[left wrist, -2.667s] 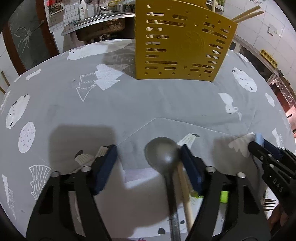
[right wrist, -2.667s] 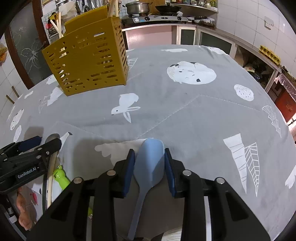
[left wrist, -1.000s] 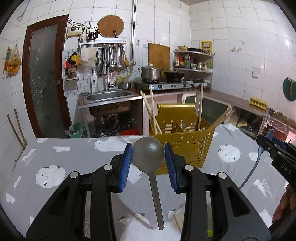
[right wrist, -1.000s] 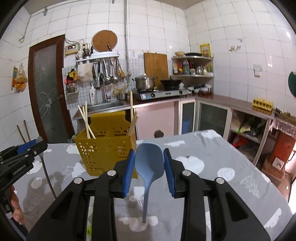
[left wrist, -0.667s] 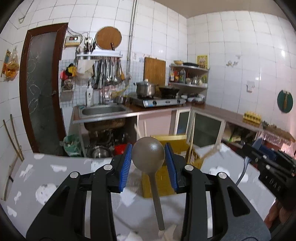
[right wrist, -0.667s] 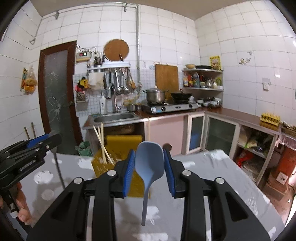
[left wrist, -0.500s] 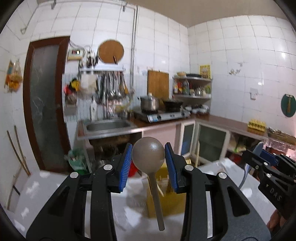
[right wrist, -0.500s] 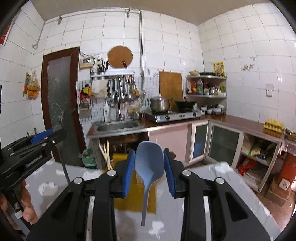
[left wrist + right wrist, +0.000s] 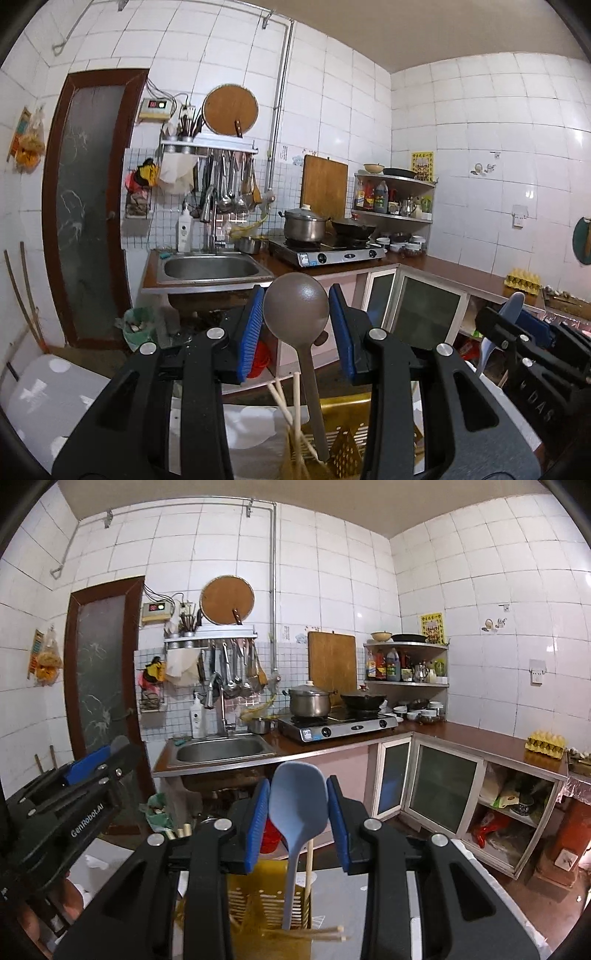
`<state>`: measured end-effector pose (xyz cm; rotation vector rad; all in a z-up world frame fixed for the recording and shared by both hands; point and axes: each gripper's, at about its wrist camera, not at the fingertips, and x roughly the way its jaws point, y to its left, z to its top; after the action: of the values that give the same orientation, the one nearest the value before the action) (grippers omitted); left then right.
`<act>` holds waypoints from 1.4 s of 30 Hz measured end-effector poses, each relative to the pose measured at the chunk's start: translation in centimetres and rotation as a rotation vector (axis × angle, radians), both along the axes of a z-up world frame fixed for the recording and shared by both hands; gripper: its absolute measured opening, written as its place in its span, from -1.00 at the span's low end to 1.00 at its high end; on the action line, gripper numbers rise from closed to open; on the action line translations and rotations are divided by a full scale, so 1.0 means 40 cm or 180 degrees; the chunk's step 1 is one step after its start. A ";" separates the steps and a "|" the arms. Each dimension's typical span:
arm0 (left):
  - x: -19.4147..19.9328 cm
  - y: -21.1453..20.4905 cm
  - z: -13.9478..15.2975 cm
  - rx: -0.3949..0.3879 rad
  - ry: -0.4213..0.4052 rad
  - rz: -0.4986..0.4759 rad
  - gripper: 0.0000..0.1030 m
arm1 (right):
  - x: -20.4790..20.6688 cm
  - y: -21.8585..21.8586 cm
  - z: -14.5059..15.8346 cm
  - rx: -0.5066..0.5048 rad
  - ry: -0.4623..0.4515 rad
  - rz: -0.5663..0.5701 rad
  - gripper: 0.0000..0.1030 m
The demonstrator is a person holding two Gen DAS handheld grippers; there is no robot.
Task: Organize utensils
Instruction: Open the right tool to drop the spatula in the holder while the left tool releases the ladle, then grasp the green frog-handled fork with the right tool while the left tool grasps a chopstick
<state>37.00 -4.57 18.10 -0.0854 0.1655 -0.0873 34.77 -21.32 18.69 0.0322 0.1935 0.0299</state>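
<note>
My left gripper [image 9: 296,315] is shut on a grey metal spoon [image 9: 296,306], bowl up between the blue pads, handle hanging down over the yellow slotted utensil basket [image 9: 345,435] that holds wooden chopsticks [image 9: 284,406]. My right gripper [image 9: 297,794] is shut on a light blue spoon [image 9: 297,797], its handle tip at the basket [image 9: 269,901] below. Each gripper shows at the edge of the other's view: the right one in the left wrist view [image 9: 517,332], the left one in the right wrist view [image 9: 74,794].
The grey patterned tablecloth [image 9: 343,897] lies under the basket. Behind are a steel sink [image 9: 210,267], a gas stove with a pot [image 9: 306,229], low cabinets [image 9: 443,786] and a brown door [image 9: 92,206].
Both grippers picked the spoons off the table, lifted them and carried them toward the basket. The basket now sits low and close under both spoon handles.
</note>
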 end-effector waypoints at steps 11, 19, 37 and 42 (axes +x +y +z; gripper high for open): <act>0.084 -0.044 -0.192 0.0376 0.0364 -0.0023 -0.32 | 0.087 -0.022 -0.140 0.0001 0.0403 -0.0049 -0.38; 0.071 0.014 -0.179 0.0180 0.0523 -0.0017 -0.10 | 0.107 -0.038 -0.190 -0.0104 0.0721 -0.0137 0.01; -0.191 0.178 -0.235 -0.0132 0.1308 -0.0028 0.90 | -0.203 -0.071 -0.254 -0.0279 0.1100 0.0071 0.34; -0.253 0.167 -0.340 0.0022 0.1589 -0.0015 0.90 | -0.293 -0.045 -0.393 -0.0366 0.1449 0.0246 0.34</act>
<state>26.86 2.11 4.48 -0.0989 0.6646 -0.0687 23.06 -23.13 2.98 -0.0843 0.6513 0.0885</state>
